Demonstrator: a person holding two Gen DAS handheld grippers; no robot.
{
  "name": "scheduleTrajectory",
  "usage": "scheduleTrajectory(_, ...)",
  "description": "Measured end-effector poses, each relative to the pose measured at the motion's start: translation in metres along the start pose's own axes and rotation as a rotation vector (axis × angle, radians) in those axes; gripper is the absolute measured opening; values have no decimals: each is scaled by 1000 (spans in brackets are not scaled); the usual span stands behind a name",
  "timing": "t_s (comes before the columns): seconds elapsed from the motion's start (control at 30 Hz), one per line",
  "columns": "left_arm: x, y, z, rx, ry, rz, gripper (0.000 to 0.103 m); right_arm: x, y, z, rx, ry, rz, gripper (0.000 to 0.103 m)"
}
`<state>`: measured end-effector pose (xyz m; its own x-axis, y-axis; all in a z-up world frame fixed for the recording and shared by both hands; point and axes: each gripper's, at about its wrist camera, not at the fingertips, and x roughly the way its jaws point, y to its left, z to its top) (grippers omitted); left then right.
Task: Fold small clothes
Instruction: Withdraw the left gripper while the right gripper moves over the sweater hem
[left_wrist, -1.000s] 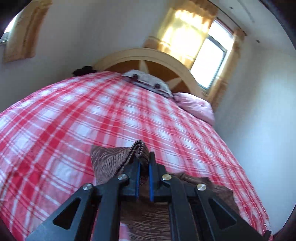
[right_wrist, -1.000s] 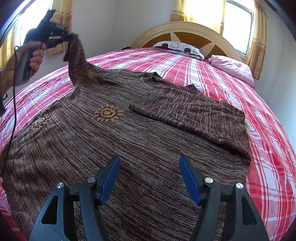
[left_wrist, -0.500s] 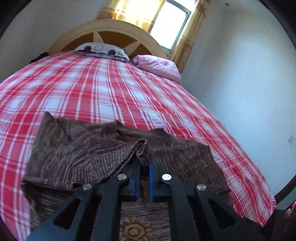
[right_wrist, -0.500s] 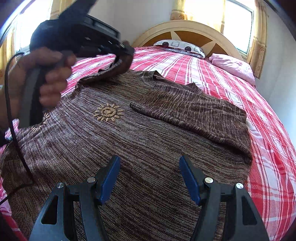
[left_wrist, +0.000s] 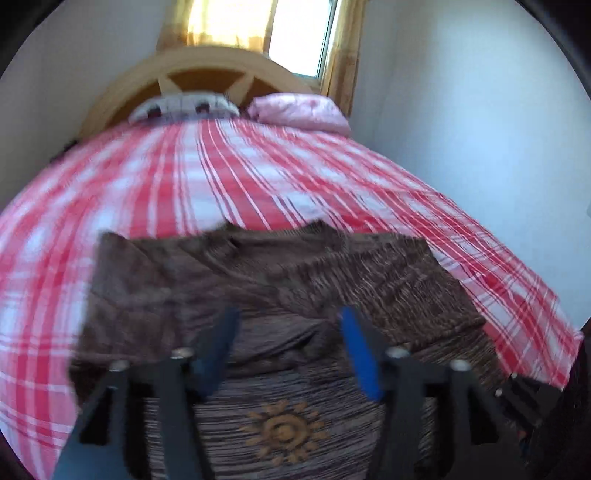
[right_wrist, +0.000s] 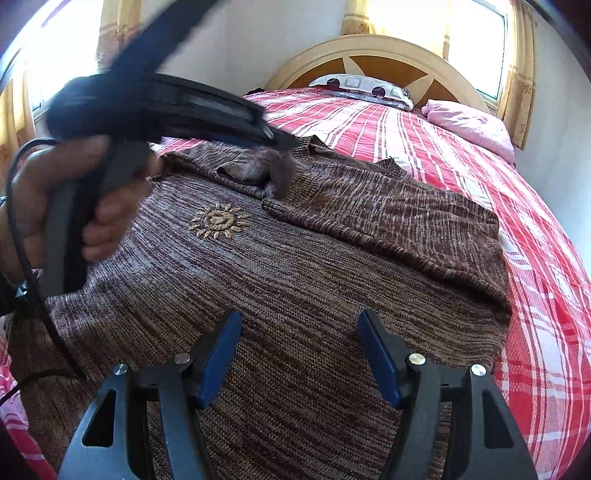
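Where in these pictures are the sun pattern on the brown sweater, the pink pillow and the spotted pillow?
sun pattern (right_wrist: 219, 220): right wrist view, its round centre.
pink pillow (right_wrist: 469, 122): right wrist view, middle of its top.
spotted pillow (right_wrist: 364, 86): right wrist view, middle of its patterned face.

A brown sweater (right_wrist: 295, 280) w/ a sun motif (right_wrist: 218, 221) is seen spread on a red plaid bed (right_wrist: 424, 136), both sleeves folded in, w/ the right gripper (right_wrist: 297, 354) held wide open above it & the left gripper (right_wrist: 275, 138), gripped by a hand (right_wrist: 70, 206), just opened over the left sleeve (right_wrist: 240, 170).
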<state>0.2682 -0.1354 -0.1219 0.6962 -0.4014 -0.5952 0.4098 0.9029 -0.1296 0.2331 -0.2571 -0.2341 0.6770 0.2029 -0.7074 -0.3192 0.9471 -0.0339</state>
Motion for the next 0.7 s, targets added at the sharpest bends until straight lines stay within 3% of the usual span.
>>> scheduleTrajectory(0.1,-27,24,-1,40,-88,162,100,-1,-1,0,4,-4,17,67)
scheduleTrajectory(0.17,-31,53,-4,60,-79,366,100,-6,-1,0,12,-23,20,67)
scheduleTrajectory(0.27,-23,99,-10,40,-14,555,100,-17,1,3,6,-29,17,67)
scheduleTrajectory(0.4,3,141,-23,-58,108,560,100,-26,17,33,-39,-9,-25,67)
scheduleTrajectory(0.47,17,144,-31,-68,170,527,100,-22,25,60,-35,-2,9,67)
scheduleTrajectory(0.7,17,136,-37,-44,150,505,102,53,63,128,-50,66,31,67)
